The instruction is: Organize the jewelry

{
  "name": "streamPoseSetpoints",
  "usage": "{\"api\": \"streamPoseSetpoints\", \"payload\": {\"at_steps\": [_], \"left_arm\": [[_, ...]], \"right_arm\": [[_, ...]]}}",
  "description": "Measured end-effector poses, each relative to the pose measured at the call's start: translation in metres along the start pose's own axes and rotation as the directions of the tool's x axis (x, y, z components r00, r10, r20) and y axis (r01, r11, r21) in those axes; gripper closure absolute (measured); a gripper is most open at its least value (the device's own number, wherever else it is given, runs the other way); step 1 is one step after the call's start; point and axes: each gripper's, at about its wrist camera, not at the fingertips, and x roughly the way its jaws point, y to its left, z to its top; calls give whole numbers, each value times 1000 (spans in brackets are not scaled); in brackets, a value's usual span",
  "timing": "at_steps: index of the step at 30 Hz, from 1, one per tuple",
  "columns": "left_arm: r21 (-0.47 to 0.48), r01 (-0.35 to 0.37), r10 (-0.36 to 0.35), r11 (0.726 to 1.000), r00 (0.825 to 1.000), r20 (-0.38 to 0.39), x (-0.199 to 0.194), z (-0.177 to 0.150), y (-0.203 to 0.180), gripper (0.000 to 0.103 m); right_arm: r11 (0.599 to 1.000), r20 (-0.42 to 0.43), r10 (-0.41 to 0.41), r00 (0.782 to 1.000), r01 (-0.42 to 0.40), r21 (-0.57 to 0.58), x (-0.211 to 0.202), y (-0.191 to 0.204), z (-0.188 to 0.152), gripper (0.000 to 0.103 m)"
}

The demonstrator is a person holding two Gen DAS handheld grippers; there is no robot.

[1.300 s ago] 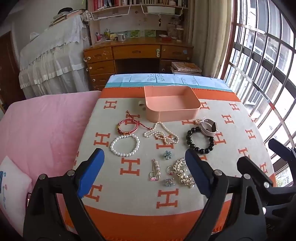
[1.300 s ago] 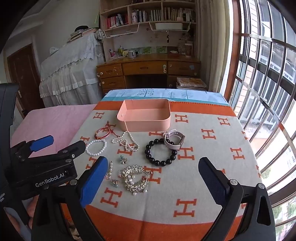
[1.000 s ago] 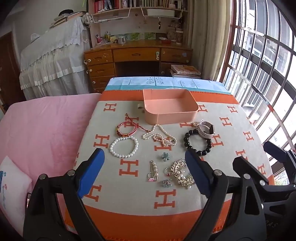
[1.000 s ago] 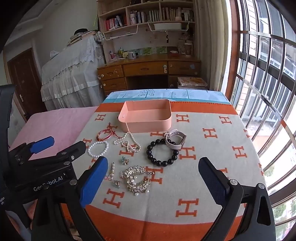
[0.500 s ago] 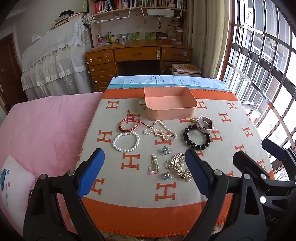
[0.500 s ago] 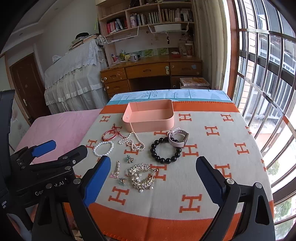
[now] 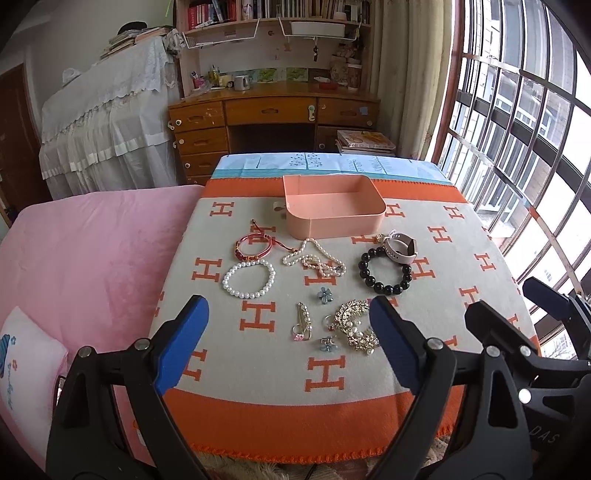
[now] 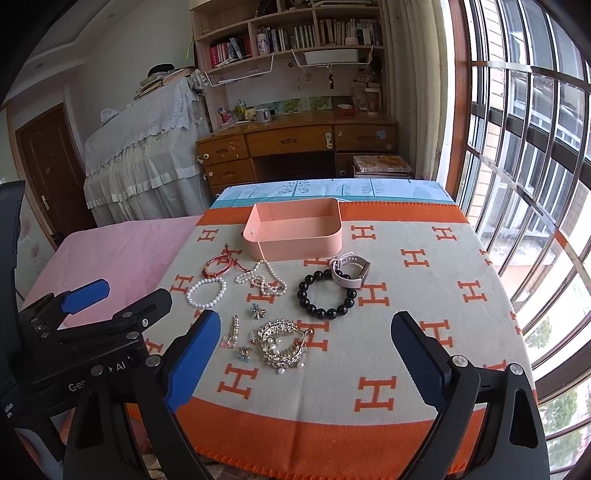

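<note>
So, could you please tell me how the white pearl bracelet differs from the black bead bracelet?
The pearl bracelet has small white beads; the black bracelet has larger, glossy black ones. The pearl bracelet lies by itself on the left of the blanket; the black bracelet lies on the right, touching the watch. Both are closed loops lying flat, outside the pink tray.

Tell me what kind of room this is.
Most likely a home bedroom or study: a wooden desk with drawers, bookshelves above it, and a bed-like surface under an orange H-patterned blanket.
</note>
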Motion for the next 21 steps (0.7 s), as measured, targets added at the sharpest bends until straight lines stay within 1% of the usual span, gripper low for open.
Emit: {"api": "streamPoseSetpoints", "payload": {"at_steps": [5,8,15,21], "left_arm": [[6,-12,12,1000,1000,-2,-2,-2,-3,15],[1,-21,21,1000,1000,-9,4,0,-5,15],[-4,-41,41,999,999,-32,18,7,-7,15],[-5,-39,39,999,998,-48,30,10,-7,15]], "right_arm": [[1000,-16,11,1000,-11,5,3,-4,-2,8],[1000,-12,5,1000,-5,0,6,-6,-1,8],[1000,-32,17,999,-17,-9,16,-12,6,8],[999,-62,33,997,-34,-8,38,-12,12,8]]}}
